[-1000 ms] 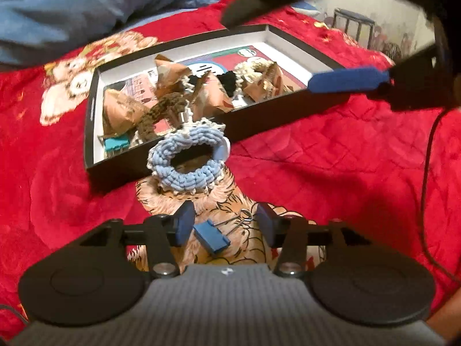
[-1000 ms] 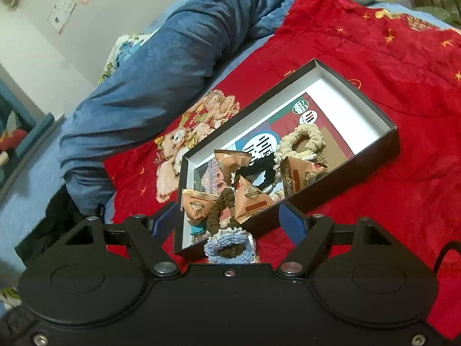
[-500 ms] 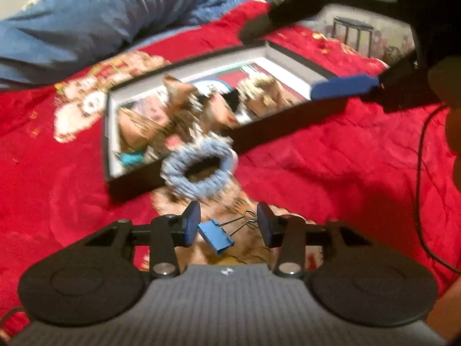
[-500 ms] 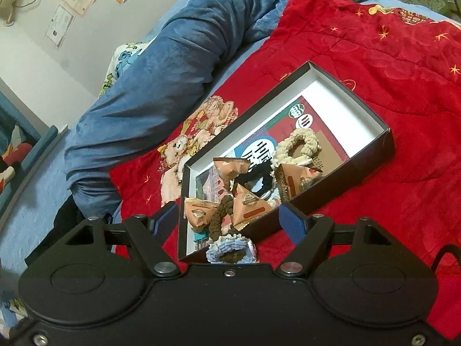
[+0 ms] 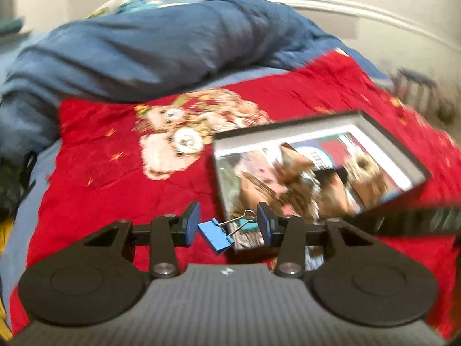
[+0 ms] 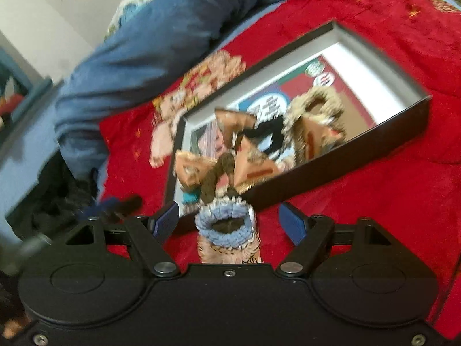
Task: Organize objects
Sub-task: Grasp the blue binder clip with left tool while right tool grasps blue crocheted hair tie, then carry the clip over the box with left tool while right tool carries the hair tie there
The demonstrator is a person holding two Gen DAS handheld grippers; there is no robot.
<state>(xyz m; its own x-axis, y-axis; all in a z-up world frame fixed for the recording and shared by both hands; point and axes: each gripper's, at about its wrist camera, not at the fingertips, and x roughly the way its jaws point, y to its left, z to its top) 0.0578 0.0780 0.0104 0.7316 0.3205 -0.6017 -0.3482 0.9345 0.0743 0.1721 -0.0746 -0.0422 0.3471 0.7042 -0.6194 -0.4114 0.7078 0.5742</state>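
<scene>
Between the left gripper's point(image 5: 228, 226) jaws sits a blue binder clip point(image 5: 215, 236).

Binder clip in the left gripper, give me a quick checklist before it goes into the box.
1. Blue binder clip between the left gripper's pads: ok.
2. Firm clamp on it: cannot tell, gaps show either side.
3. Black box open on top: ok.
4. Clip over the box: not ok, it sits at the near corner.
5. Right gripper open, holding nothing: ok.
6. Blue scrunchie outside the box: not ok.
</scene>
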